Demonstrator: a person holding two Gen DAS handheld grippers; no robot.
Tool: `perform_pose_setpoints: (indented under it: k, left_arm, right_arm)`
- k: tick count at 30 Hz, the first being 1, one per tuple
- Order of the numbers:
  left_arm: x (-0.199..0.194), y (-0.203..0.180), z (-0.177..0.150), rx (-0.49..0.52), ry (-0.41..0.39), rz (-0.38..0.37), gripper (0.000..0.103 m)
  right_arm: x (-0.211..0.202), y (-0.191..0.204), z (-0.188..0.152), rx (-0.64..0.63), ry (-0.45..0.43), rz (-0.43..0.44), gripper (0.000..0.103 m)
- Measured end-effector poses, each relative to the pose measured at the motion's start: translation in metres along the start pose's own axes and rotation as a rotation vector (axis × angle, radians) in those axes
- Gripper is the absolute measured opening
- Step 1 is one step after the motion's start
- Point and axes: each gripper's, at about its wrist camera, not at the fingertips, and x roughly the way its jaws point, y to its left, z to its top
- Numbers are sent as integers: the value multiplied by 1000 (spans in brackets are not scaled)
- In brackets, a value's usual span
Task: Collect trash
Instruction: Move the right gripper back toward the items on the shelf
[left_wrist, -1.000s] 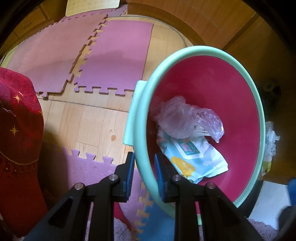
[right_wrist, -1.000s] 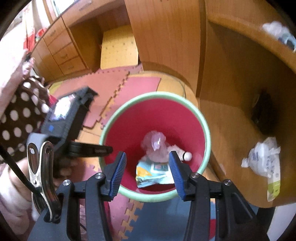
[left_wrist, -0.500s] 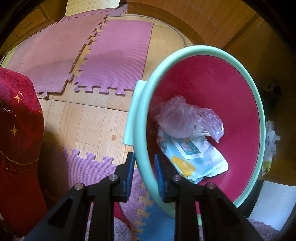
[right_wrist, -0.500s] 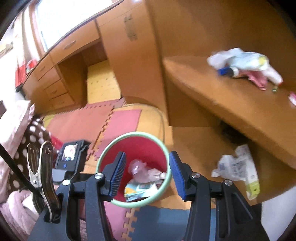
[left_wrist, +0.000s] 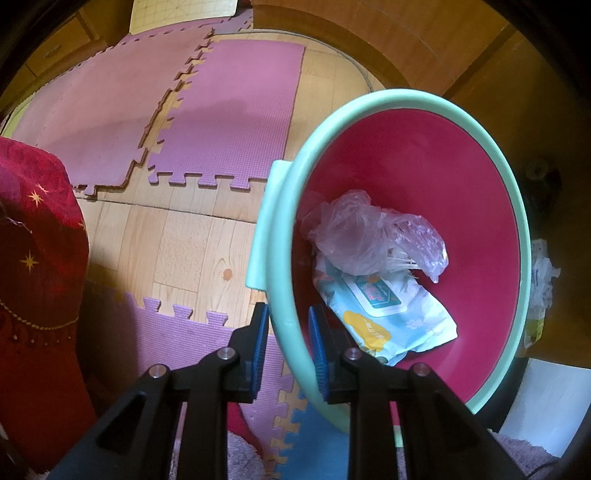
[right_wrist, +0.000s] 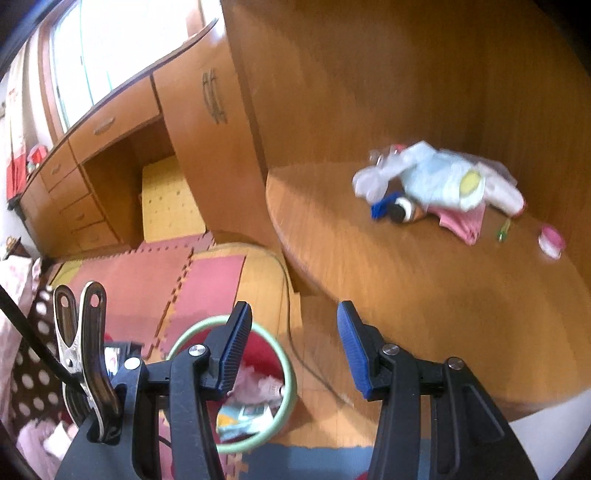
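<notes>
Left gripper (left_wrist: 288, 341): its blue pads pinch the mint-green rim of the bin (left_wrist: 515, 206), one pad outside the wall and one inside, holding it tilted.
Bin contents: a crumpled clear plastic bag (left_wrist: 365, 236) lies on a wet-wipes pack (left_wrist: 384, 310) at the bottom.
Right gripper (right_wrist: 293, 349): fingers spread with nothing between them, raised toward the wooden table (right_wrist: 424, 280).
Remaining trash: a blurred heap on the table (right_wrist: 439, 184), well apart from the gripper; it looks like a soft white-and-yellow wrapper, clear film, a pink scrap and a small dark bottle, though blur hides the details.
Handling, judged: light, limp and crinkly; film may slip or trail.
Where to grip, judged: pinch a bunched fold at the near edge of the wrapper, not a flat face.
Also on the table: a small pink-and-white lid (right_wrist: 551, 242) lies apart.
</notes>
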Motion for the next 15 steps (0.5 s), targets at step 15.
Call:
perform_pose_setpoints:
  k: [15]
  left_arm:
    - [0,-5,1,13,2,18,23]
  right_arm:
    - [37,-52,66,237,-153,-102,49]
